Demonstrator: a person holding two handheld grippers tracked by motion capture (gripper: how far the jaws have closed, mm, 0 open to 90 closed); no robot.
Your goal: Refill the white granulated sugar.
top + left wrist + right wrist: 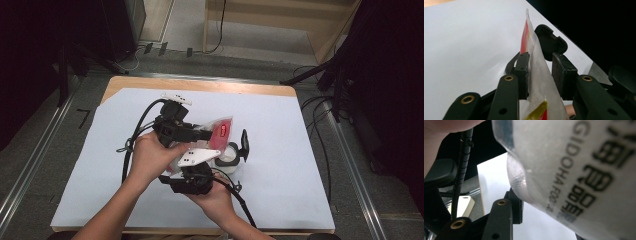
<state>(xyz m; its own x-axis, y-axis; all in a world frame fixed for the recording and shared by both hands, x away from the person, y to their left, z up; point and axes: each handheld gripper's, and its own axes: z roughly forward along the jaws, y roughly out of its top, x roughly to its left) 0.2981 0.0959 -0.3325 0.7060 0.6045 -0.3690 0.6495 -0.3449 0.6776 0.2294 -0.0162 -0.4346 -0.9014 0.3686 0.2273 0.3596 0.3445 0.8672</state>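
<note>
The white sheet-covered wooden table (280, 150) has wide bare room to the far right and far left, with its near edge just behind both wrists. Above its middle hangs the translucent plastic snack bag with red and yellow print (220, 131), held up between the two tools. The left gripper (202, 134) has the bag's upper seam between its pads; one pad touches the film, the other stands just off it, so it looks slackened rather than clenched. The right gripper (220, 165) presses close under the bag's printed lower face, but whether it grasps I cannot tell. To open the bag well, I judge each should pinch one wall firmly, then pull apart slowly, clear of the small black clip-like piece (244, 145) beside them
</note>
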